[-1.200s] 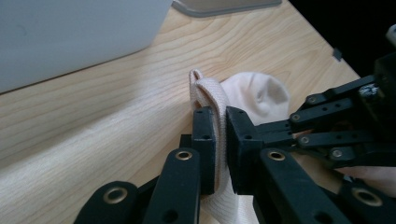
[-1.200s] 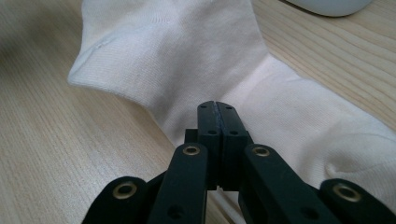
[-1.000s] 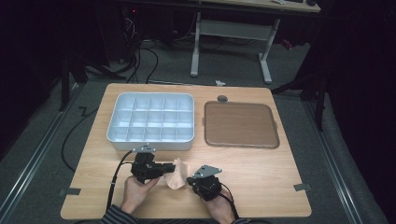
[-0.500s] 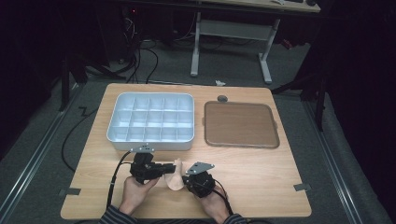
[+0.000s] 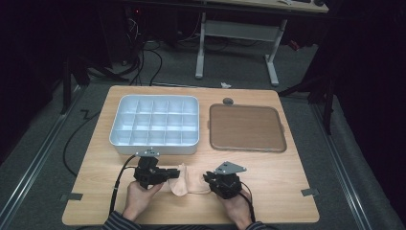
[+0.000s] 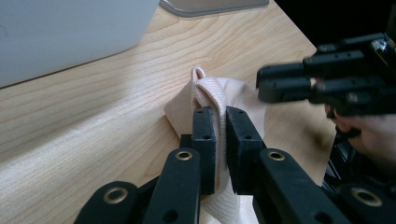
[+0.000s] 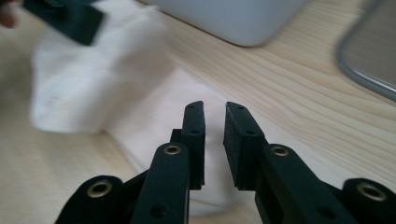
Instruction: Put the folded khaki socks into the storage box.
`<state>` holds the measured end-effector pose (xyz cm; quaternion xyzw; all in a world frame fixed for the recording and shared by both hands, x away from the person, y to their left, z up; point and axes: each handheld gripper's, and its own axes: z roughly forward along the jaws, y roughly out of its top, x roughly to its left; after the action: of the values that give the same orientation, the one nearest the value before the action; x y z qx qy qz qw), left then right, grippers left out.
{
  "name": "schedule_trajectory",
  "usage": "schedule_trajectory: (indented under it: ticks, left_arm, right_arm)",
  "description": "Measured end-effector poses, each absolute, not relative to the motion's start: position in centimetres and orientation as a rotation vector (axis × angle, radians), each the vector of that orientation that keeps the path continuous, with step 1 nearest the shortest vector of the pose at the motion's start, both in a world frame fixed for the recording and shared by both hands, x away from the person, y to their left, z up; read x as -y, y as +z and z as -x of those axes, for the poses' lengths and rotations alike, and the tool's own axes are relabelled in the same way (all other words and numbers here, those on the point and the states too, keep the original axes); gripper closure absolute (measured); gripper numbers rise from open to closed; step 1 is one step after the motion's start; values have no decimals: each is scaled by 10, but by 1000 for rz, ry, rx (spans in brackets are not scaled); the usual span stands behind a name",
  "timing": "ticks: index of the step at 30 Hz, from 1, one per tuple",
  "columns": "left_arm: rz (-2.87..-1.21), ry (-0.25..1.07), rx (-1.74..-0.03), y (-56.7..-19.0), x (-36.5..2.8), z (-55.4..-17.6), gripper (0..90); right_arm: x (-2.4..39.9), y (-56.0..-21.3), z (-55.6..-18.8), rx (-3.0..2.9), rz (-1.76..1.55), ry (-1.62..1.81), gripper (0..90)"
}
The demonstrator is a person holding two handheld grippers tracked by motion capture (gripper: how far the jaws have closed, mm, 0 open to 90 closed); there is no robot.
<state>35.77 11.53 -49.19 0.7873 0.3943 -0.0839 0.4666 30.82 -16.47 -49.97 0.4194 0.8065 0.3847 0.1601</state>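
Left tongs [image 6: 219, 140] clamped on beige sock [image 5: 189, 179]; right tongs [image 7: 215, 140] just opened slightly, nothing gripped, above sock. Compartment tray [image 5: 155, 125] just beyond on desk [image 5: 287, 172].

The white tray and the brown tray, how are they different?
The white tray is split into many small compartments; the brown tray is one flat, undivided surface. The white tray has tall walls, the brown tray only a low rim. The white one sits left, the brown one right. Both are rectangular with rounded corners and lie on the wooden table.
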Motion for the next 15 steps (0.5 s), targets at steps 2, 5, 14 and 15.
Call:
schedule_trajectory:
  ticks: [2,5,14,15]
  left_arm:
    - [-1932,-203,-969,-492,-116,-358,832]
    - [-1934,-215,-978,-492,-117,-360,832]
    - [-1927,-220,-978,-491,-115,-358,831]
    - [-1924,-225,-978,-492,-115,-359,830]
  right_arm:
    - [175,-502,-310,-2269,-1250,1098,728]
    - [183,-504,-309,-2246,-1289,1113,690]
    - [180,-519,-309,-2286,-1316,1109,766]
    - [180,-520,-309,-2291,-1317,1104,782]
